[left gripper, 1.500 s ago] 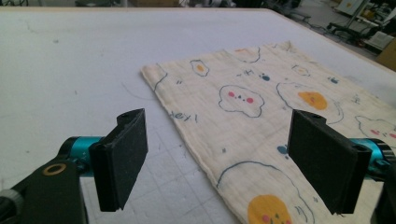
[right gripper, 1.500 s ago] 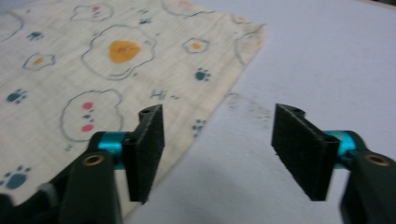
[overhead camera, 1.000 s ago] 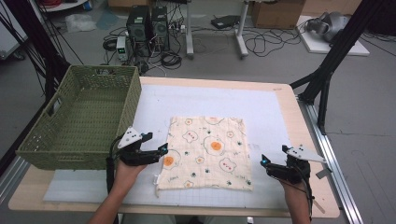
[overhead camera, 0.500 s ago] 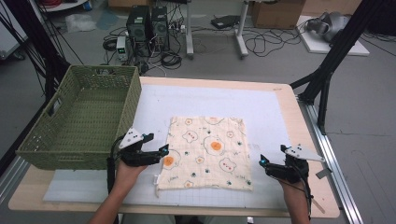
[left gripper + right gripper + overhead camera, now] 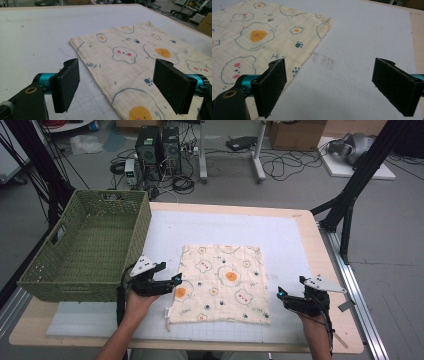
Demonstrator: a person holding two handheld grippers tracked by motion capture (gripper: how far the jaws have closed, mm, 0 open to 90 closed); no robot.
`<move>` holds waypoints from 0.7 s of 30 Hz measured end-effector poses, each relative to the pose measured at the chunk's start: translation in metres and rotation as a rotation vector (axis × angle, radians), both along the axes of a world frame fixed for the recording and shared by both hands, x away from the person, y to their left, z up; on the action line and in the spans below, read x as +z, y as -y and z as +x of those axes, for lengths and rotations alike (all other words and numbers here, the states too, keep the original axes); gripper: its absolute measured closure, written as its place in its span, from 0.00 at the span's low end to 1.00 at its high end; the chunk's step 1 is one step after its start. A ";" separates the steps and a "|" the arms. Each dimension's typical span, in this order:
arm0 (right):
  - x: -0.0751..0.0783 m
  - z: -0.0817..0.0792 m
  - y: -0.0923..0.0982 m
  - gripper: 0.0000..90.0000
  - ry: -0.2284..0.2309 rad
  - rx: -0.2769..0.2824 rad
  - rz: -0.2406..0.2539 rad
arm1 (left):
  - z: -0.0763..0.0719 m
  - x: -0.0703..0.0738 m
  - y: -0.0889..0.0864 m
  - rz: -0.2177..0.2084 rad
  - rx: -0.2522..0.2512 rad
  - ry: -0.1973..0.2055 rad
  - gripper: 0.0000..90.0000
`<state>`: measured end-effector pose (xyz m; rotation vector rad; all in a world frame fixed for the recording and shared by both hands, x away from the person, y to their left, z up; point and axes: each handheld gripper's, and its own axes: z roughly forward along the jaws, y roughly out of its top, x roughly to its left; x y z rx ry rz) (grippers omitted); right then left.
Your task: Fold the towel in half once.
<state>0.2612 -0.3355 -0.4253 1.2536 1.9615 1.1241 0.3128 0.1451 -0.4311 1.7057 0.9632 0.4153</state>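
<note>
High view: egg-print cloth [image 5: 220, 284] flat on white mat [image 5: 280, 235], L gripper [image 5: 176, 281] at its left edge, R gripper [image 5: 281, 294] just off right edge. Both wide open, holding nothing. Best to straddle edge w/ one pad under before closing, both sides evenly.

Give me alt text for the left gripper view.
The left tongs stand open over the near edge of a cream cloth printed with fried eggs, which lies flat on the white mat. One pad is over the mat, the other over the cloth.

A lab: computer towers [image 5: 157, 145], tangled floor cables [image 5: 280, 167], cardboard boxes [image 5: 295, 134] and black rig struts [image 5: 357, 180] surround the table [image 5: 310, 227].
</note>
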 end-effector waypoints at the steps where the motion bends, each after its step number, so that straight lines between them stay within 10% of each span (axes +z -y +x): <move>1: 0.000 0.000 0.000 0.13 -0.001 0.000 0.002 | 0.002 0.001 0.000 -0.003 0.005 0.002 0.25; 21: -0.003 0.004 -0.002 0.13 -0.010 0.022 0.009 | 0.098 0.024 0.032 0.061 0.056 -0.108 0.25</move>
